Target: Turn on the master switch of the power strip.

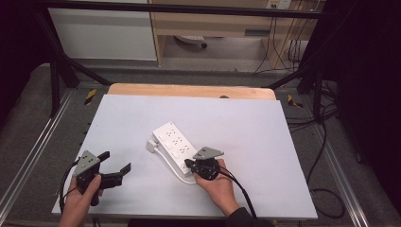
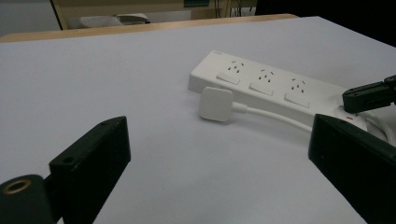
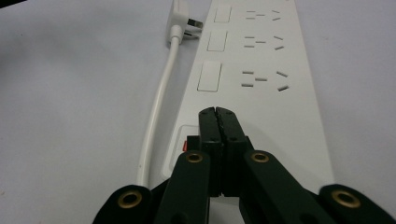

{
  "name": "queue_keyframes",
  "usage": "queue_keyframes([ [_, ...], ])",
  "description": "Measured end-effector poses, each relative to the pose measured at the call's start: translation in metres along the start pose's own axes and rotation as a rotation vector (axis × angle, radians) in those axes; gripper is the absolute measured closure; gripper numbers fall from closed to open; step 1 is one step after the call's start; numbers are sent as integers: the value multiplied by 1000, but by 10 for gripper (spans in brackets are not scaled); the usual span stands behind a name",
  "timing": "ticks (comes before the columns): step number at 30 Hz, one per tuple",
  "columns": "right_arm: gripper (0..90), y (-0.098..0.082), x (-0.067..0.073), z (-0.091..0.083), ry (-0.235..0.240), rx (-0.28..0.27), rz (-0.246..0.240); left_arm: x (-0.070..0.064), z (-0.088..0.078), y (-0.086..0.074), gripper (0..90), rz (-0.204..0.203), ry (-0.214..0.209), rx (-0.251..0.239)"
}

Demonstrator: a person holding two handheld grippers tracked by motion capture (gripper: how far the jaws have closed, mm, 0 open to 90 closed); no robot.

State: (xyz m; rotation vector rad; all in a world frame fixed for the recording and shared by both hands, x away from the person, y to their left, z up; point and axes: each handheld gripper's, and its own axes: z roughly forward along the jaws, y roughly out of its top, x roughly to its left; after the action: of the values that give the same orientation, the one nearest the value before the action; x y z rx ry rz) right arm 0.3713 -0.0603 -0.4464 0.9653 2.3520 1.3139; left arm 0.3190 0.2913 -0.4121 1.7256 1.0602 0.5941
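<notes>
Power strip (image 1: 175, 143), white with three socket groups and a flat switch beside each, lies at an angle near the middle of the pale counter (image 1: 246, 127). Its cord (image 3: 156, 107) runs along one long side and ends in a white plug (image 2: 215, 104) lying on the counter just beside the strip's far end, prongs toward the strip.

The right gripper (image 3: 218, 114) has its jaws pressed together with nothing between them, tips over the strip's near end, next to a small red-marked switch (image 3: 187, 142). That switch is mostly hidden behind the jaws, and whether the tips touch the strip cannot be told. In the high view the right gripper (image 1: 190, 165) covers this end of the strip, and the cord's loop passes under the hand.

The left gripper (image 1: 118, 165) is held well apart from the strip at the counter's near left, jaws spread wide and empty. In its own view both jaws are cut off by the frame's edges.
</notes>
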Motion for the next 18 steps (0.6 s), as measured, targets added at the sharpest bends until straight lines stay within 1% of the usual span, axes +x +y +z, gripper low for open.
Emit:
queue_keyframes([
  [4,900,0,0,0,0,4,6,0,0,0,56,-2,1,1],
  [14,900,1,0,0,-1,11,3,0,0,0,57,0,1,3],
  [17,900,1,1,0,-4,17,-1,0,1,0,57,5,0,5],
  [18,900,1,1,0,-6,17,-9,0,1,0,57,3,-2,6],
])
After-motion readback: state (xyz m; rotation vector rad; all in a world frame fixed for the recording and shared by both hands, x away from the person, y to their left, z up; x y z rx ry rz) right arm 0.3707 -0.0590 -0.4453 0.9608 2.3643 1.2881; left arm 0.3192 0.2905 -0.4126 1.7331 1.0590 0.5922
